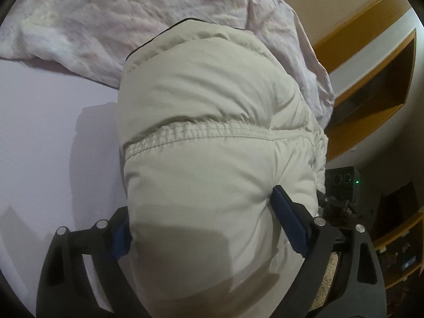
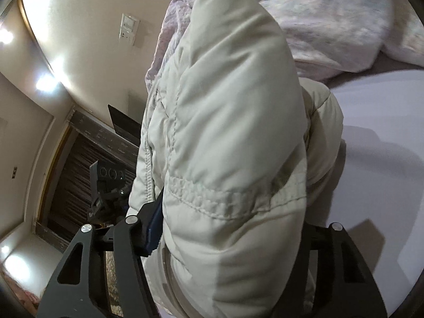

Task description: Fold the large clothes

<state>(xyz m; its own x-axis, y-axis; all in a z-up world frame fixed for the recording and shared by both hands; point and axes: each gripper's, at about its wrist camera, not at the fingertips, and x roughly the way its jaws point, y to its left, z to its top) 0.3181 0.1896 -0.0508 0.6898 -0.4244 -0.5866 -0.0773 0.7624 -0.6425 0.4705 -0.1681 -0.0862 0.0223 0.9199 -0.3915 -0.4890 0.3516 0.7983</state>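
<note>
A: Looking down along the left gripper (image 1: 204,228), pitched toward the bed, with both black fingers rising from the bottom edge

B: Tilted downward as well on the right gripper (image 2: 228,228), though more shallowly, and rolled a little to one side

A: Jaws on the left spread wide, blue pads (image 1: 287,222) pressing into a thick bunch of the cream padded jacket (image 1: 212,106) from either side; pinching it, then

B: Same garment on the right (image 2: 225,106), bulging up between the fingers. Only one blue pad (image 2: 155,222) visible, set against the cloth beside a stitched seam; far finger hidden behind the padding, but cloth fills the whole gap, so gripped there too

A: Jacket bunched and raised above the pale lilac sheet (image 1: 53,145), its elastic hem band running across the middle, far end drooping toward the crumpled pinkish duvet (image 1: 132,13)

B: Duvet heaped at the head of the bed (image 2: 344,13) here as well, sheet (image 2: 384,145) bare beside the jacket

A: Wooden shelving (image 1: 371,74) off past the bed's edge, and part of the other gripper showing dark just beyond the jacket

B: Beige wall with a switch plate (image 2: 129,27), and a dark slatted door (image 2: 79,175) lower down. Jacket itself blocking most of the forward view
</note>
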